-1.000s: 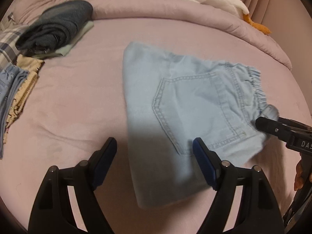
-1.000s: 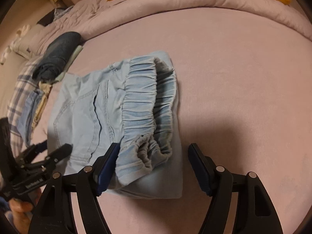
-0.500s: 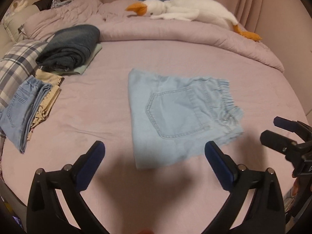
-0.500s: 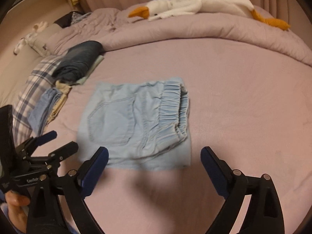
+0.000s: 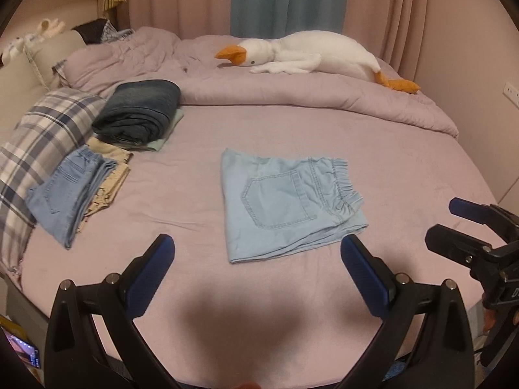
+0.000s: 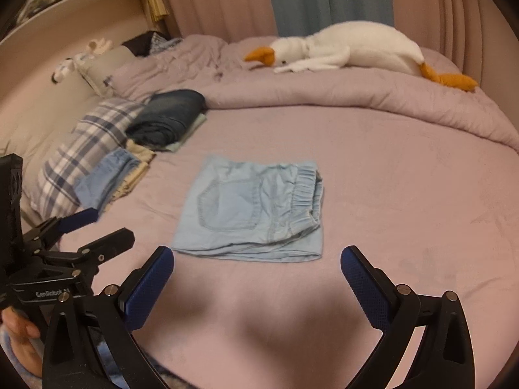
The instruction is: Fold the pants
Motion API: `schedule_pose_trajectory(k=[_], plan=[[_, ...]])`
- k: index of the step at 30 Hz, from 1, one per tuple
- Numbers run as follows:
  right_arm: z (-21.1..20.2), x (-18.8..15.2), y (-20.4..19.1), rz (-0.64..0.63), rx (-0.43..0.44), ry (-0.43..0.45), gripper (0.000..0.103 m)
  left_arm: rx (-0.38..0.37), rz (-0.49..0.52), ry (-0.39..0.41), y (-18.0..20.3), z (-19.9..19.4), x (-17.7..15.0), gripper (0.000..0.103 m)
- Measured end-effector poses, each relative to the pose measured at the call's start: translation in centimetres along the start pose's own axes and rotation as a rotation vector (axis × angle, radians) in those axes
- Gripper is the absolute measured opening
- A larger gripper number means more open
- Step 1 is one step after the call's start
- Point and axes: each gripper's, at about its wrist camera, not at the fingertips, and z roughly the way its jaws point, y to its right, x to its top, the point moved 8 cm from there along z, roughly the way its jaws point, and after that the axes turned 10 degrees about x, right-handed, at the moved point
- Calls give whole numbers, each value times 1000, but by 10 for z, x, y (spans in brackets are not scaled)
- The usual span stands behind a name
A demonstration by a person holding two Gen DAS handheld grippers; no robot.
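Pants lie in the centre of the frame as a compact light-denim rectangle on the pink bed, back pocket up and elastic waistband at the right edge. A second ago both tools were right over the cloth; now the left gripper and the right gripper sit back at the lower edge, jaws spread wide and holding nothing. That retreat suggests the fold is finished — though the bottom layers look slightly uneven, as far as the blur allows. A stack of folded clothes at middle left may be where they go next.
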Motion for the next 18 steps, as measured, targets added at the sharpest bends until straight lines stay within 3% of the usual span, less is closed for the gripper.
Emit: schedule_pose_trajectory(k=[18], plan=[[-4, -20, -17, -20, 3, -3, 102, 4, 22, -24, 4, -2, -11, 102]])
